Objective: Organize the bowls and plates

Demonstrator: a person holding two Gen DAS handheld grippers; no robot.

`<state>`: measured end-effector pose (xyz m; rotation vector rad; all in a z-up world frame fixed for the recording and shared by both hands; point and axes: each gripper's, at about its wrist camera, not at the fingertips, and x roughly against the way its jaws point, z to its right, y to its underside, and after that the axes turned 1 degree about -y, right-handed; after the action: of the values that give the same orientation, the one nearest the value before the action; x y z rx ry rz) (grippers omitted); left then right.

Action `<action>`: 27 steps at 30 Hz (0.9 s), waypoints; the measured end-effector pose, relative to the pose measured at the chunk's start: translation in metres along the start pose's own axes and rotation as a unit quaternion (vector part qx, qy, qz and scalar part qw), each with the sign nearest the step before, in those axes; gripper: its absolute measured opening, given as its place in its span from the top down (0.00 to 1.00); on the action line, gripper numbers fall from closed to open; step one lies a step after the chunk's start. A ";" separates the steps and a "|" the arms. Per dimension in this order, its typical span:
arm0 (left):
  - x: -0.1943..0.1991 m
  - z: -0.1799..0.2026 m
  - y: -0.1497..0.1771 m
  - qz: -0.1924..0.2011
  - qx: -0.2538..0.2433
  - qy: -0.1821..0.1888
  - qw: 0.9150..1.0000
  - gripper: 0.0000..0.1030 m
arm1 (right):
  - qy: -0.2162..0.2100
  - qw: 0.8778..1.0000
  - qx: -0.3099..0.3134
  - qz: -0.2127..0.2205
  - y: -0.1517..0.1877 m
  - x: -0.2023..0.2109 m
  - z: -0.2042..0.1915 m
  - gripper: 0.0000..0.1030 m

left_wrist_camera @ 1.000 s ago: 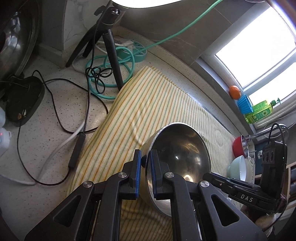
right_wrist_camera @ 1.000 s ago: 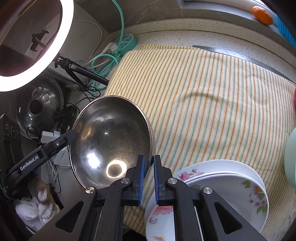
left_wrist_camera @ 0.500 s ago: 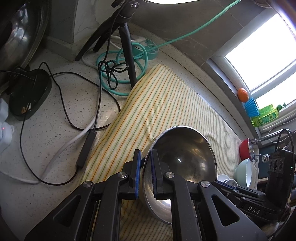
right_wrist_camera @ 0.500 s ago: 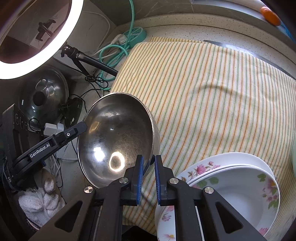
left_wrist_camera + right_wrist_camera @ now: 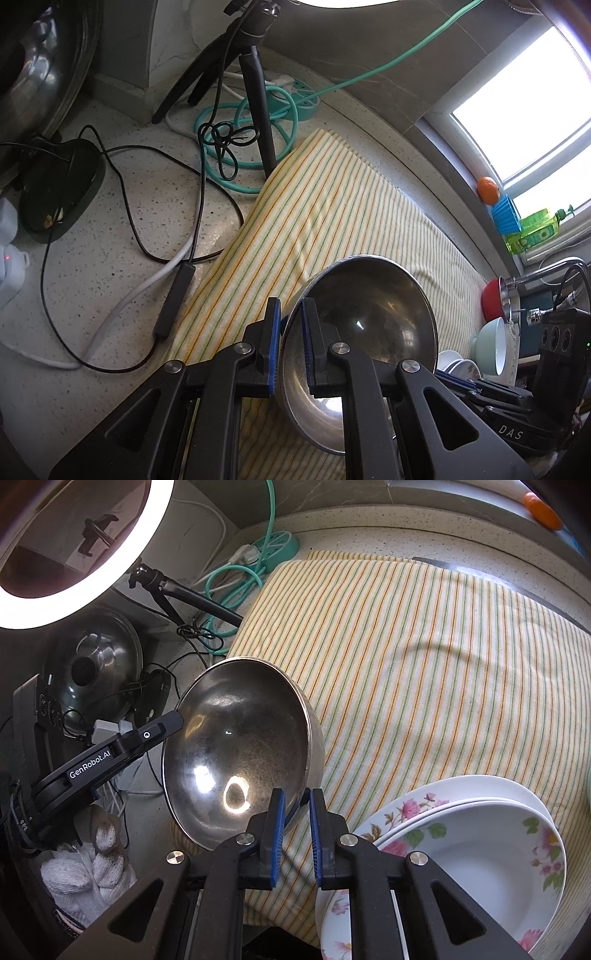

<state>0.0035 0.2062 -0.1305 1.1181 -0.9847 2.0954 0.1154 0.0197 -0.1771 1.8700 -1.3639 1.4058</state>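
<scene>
I'm clamping both tongs, left tongs (image 5: 289, 343) and right tongs (image 5: 295, 830), on the steel bowl's (image 5: 236, 746) rim, holding it tilted over the striped cloth (image 5: 424, 657). Next I'm guessing it needs lowering level, clear of the floral plates (image 5: 480, 849) at 4 o'clock.

My view: steel bowl (image 5: 240, 753) silver-grey, dull shine. Cloth (image 5: 424, 672) cream with thin orange and green stripes. Plates (image 5: 480, 849) white, pink flowers, green leaves. Counter (image 5: 122, 236) pale speckled stone. Cable (image 5: 236, 122) teal; thin cords (image 5: 122, 206) black, one white. Gripper pads (image 5: 272, 347) blue on black frames. I see red bowl (image 5: 489, 302), pale green bowl (image 5: 487, 347), orange fruit (image 5: 488, 190), blue cup (image 5: 505, 214), lime bottle (image 5: 533, 230).
</scene>
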 end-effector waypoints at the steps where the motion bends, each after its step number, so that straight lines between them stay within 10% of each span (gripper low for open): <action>1: 0.000 0.000 0.000 0.000 0.001 0.001 1.000 0.90 | 0.000 1.000 0.001 0.001 0.000 0.000 0.000 0.88; 27: 0.031 0.024 0.009 0.039 -0.013 0.008 0.999 0.90 | 0.012 0.997 -0.014 0.075 0.015 0.055 0.026 0.88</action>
<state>-0.0074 0.1857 -0.0979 1.0634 -1.0605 2.1423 0.1147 -0.0319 -0.1414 1.7584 -1.5323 1.4677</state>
